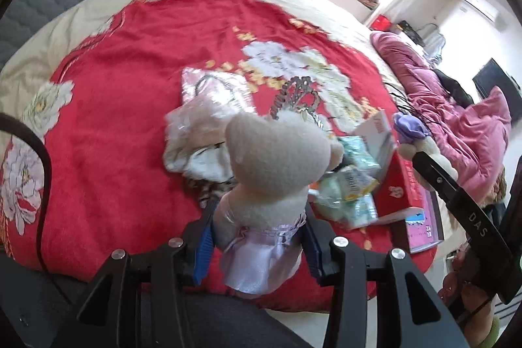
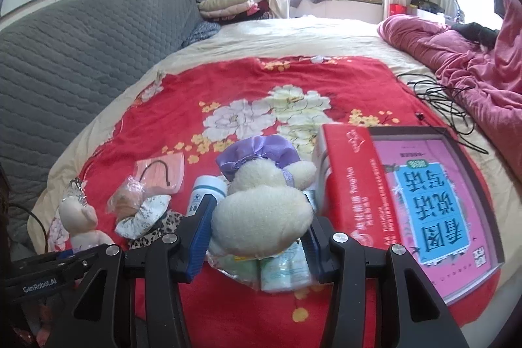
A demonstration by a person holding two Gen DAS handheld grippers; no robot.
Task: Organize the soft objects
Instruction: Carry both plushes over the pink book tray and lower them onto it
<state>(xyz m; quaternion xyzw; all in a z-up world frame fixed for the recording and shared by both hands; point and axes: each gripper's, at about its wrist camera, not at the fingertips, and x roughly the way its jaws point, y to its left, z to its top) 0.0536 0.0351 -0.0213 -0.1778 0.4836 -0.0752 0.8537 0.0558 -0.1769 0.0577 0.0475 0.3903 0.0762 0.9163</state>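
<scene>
Cream plush bear in a lilac satin dress sits clamped in the left gripper, lifted over the red floral blanket. Second cream plush bear with a purple satin bow is gripped by the right gripper, above wrapped tissue packs, beside a red-and-pink book box.

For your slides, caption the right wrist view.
Right tool grips a cream plush bear above a red floral blanket.
</scene>
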